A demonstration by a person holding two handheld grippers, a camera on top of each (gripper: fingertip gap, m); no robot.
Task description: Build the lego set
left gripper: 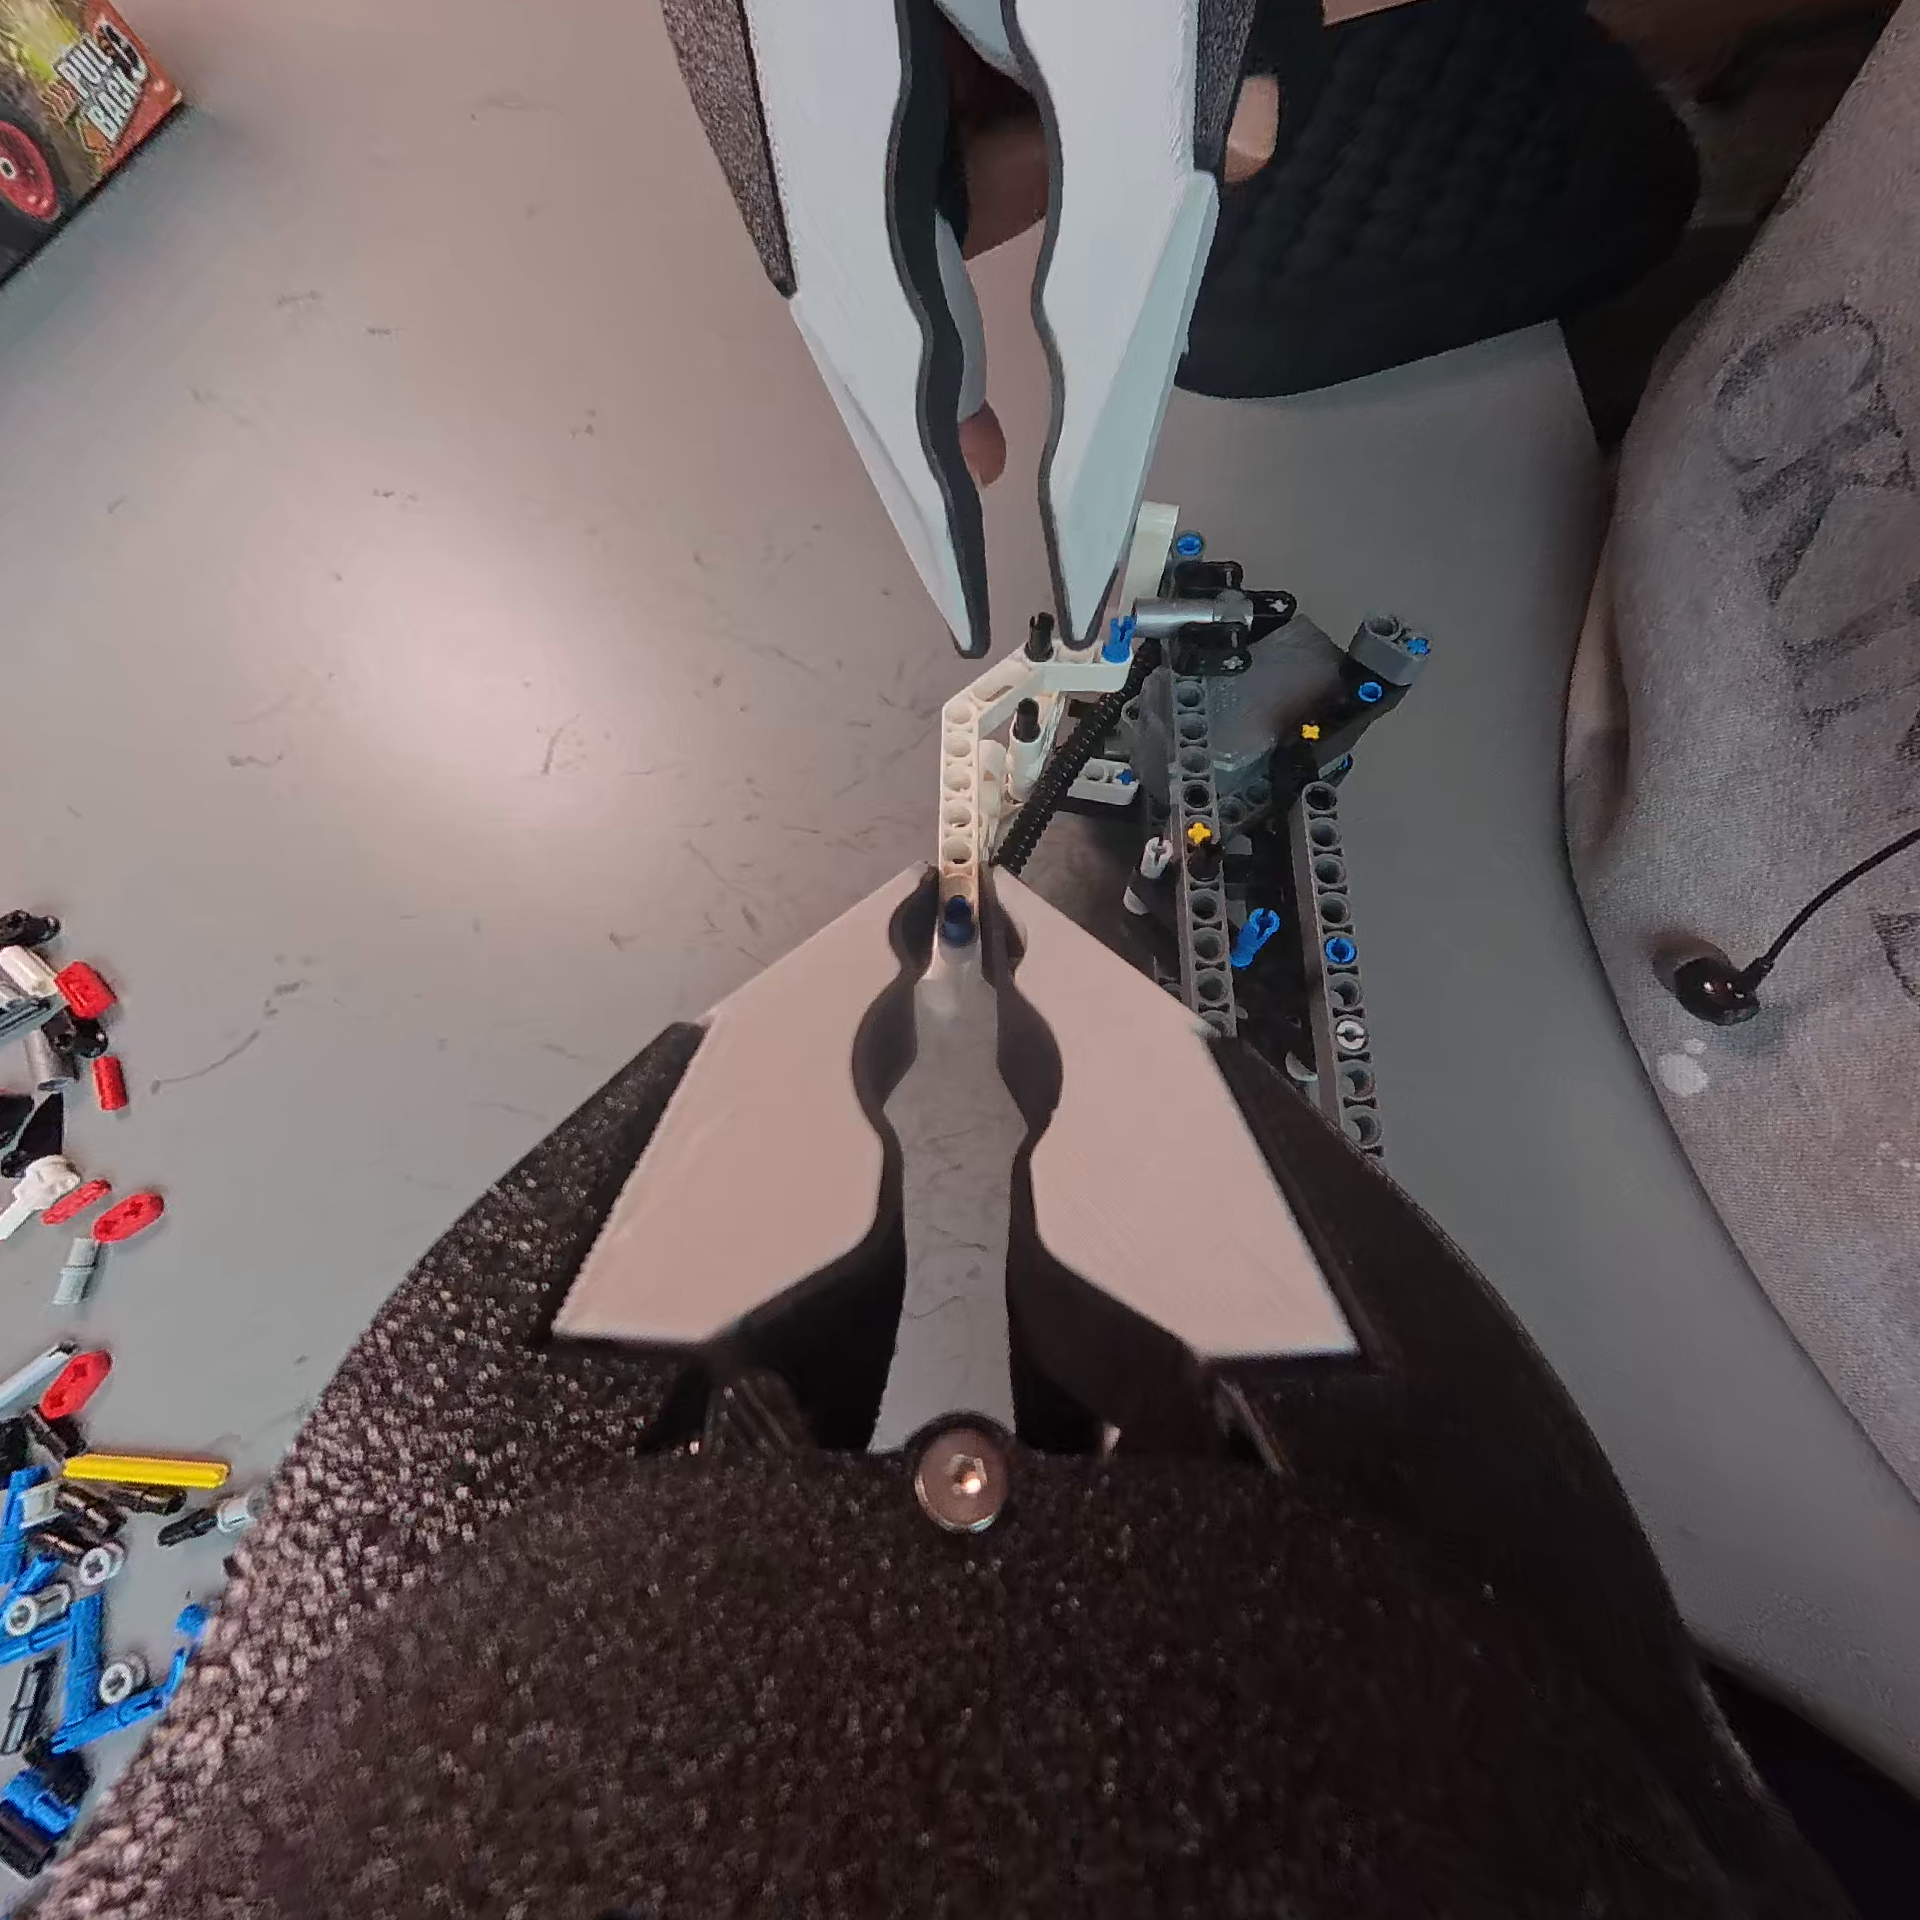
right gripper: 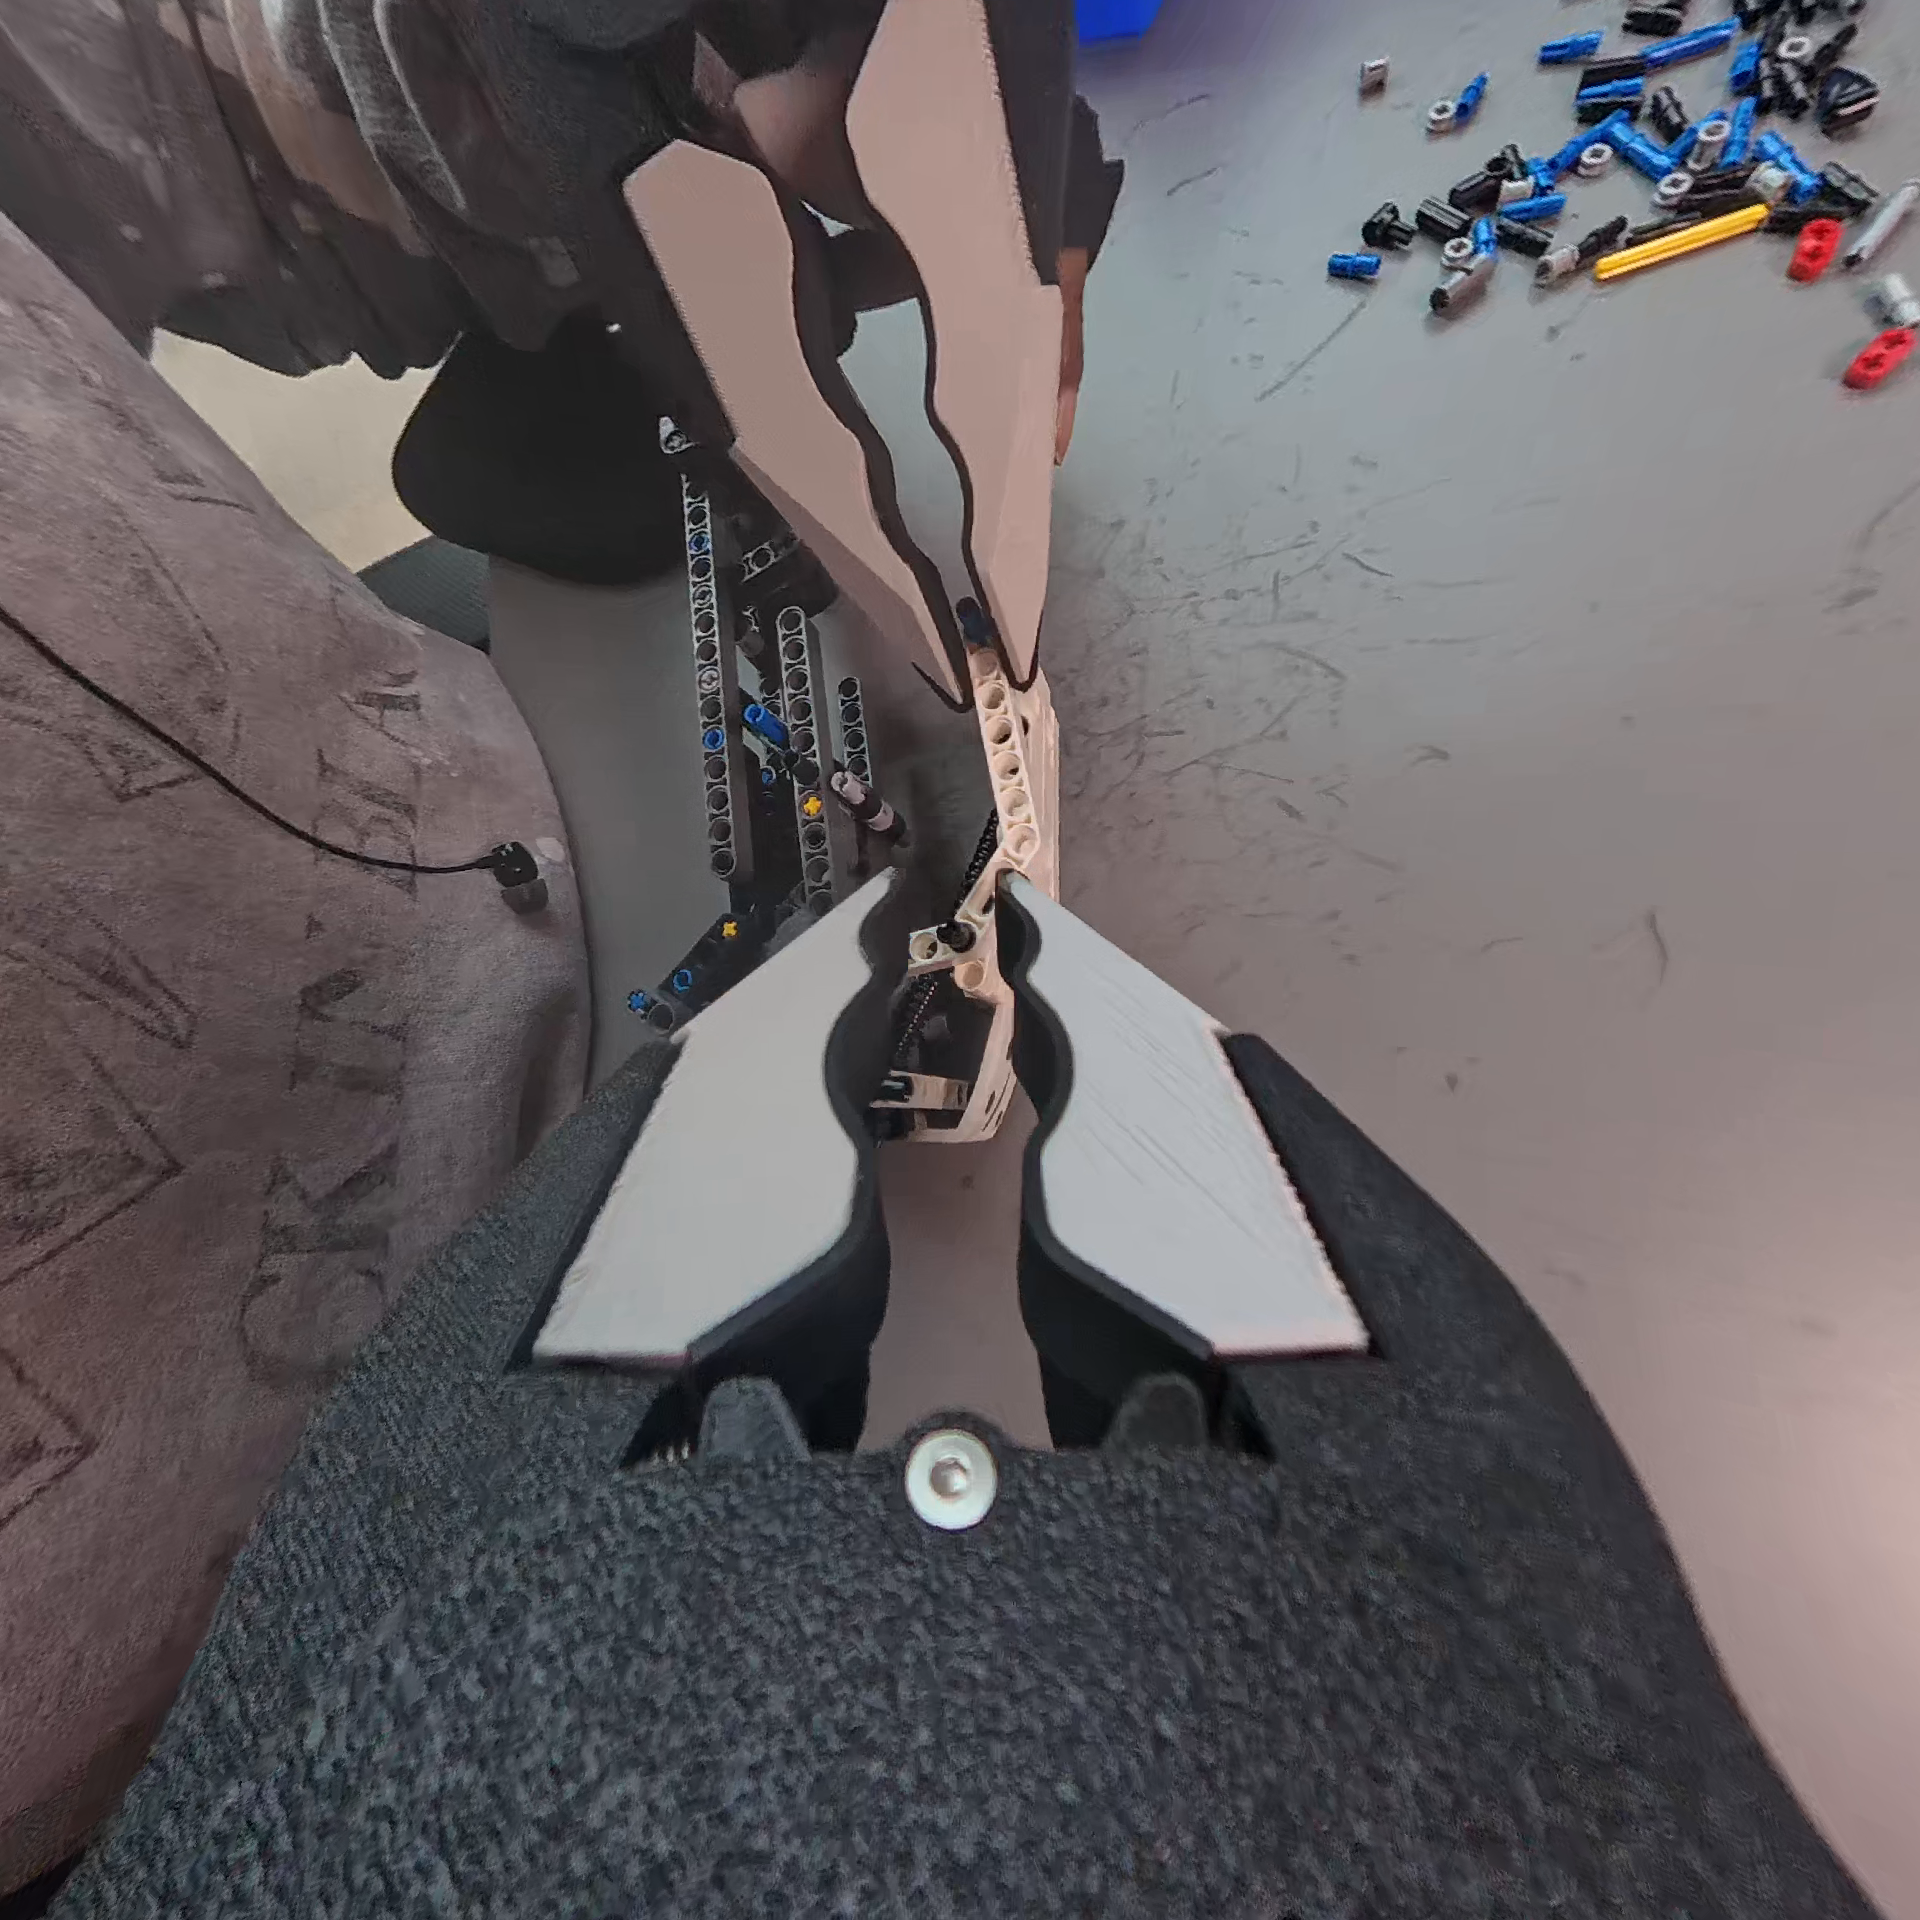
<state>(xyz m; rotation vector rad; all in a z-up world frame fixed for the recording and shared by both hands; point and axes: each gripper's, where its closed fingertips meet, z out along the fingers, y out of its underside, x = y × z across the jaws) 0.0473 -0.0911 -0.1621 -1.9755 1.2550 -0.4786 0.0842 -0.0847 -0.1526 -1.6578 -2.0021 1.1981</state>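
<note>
A part-built model of grey beams (left gripper: 1205,831) stands on the grey table, with a bent white beam (left gripper: 958,790) sticking out of its side. My left gripper (left gripper: 956,894) is shut on the near end of that white beam, where a blue pin (left gripper: 956,920) sits. My right gripper (left gripper: 1023,642) comes down from above, slightly open, its tips on either side of a black pin (left gripper: 1039,627) at the beam's bend. In the right wrist view my right gripper (right gripper: 948,883) straddles the white beam (right gripper: 1008,758), and the left gripper (right gripper: 987,691) clamps its far end. The model (right gripper: 795,727) stands to the left.
Loose blue, black, red and yellow parts (left gripper: 73,1507) lie at the table's left edge and show at the upper right of the right wrist view (right gripper: 1662,156). The set's box (left gripper: 73,104) is at the far left. Grey fabric (left gripper: 1766,727) with a black cable lies close beside the model. Spacing between my two grippers at the tips: around 5 cm.
</note>
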